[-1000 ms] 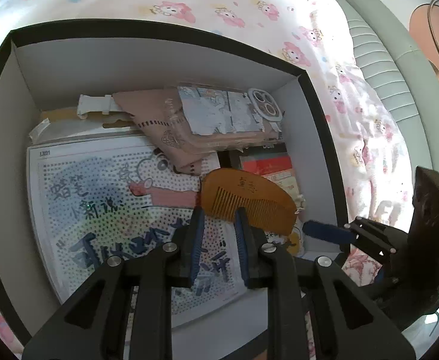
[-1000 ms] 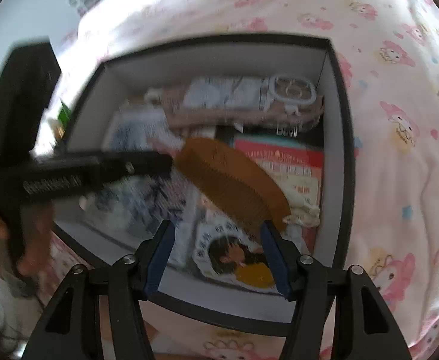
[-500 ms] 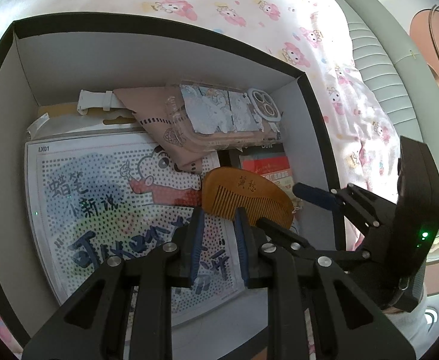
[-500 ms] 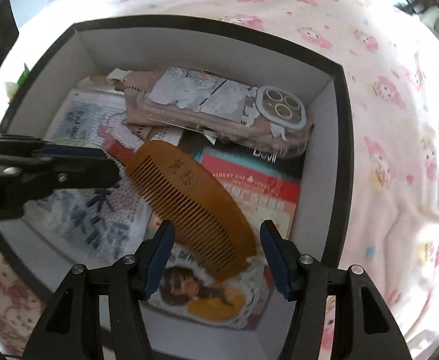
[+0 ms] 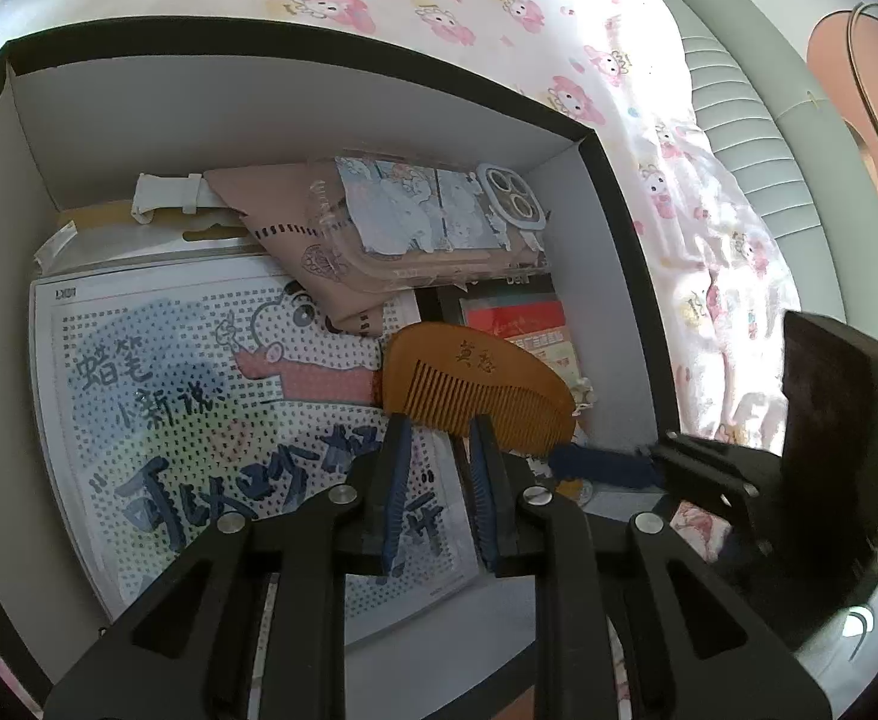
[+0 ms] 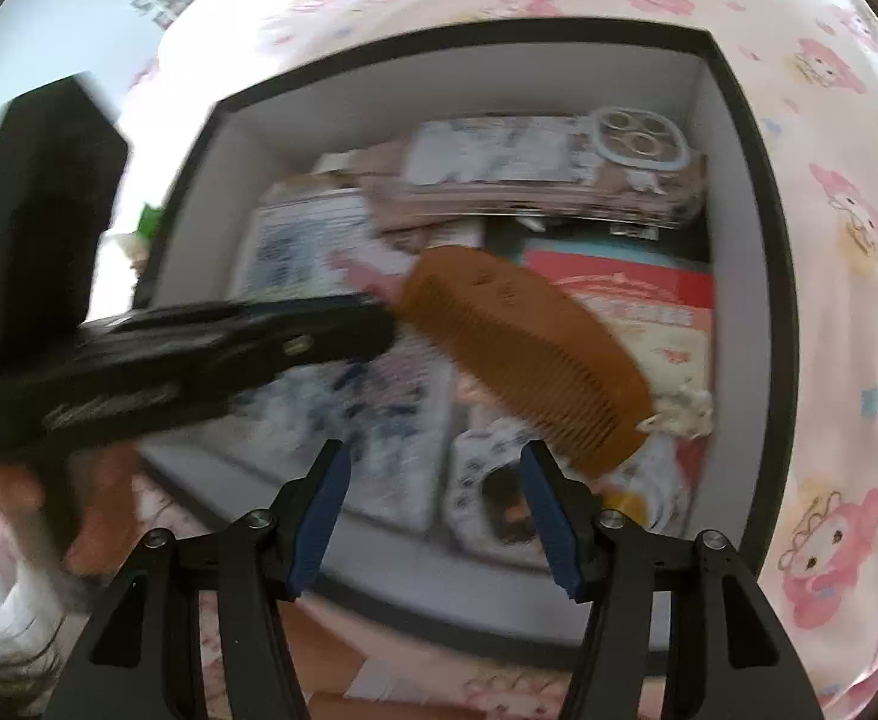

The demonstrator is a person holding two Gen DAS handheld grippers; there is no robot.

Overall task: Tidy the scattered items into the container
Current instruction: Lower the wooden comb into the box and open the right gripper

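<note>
A black box with white inner walls (image 5: pixel 295 114) sits on the bed; it also shows in the right wrist view (image 6: pixel 475 84). Inside lie a printed dot-pattern sheet (image 5: pixel 199 408), a phone case (image 5: pixel 433 222) on a pink pouch, and red cards (image 5: pixel 517 330). A brown wooden comb (image 5: pixel 475 384) lies on top, its left end between the tips of my left gripper (image 5: pixel 439 432), whose narrow gap does not show a grip. In the right wrist view the comb (image 6: pixel 523 354) lies beyond my open, empty right gripper (image 6: pixel 433 468). The left gripper (image 6: pixel 295 330) touches the comb's left end there.
The box rests on a white sheet with pink cartoon figures (image 5: pixel 499 12). A padded grey headboard (image 5: pixel 757 78) runs along the right. The right gripper's body (image 5: pixel 799 480) hangs over the box's right front corner. A hand (image 6: pixel 97 510) holds the left tool.
The right gripper has pulled back toward the box's front right corner after leaning in over it. The left gripper has stayed at the comb's end.
</note>
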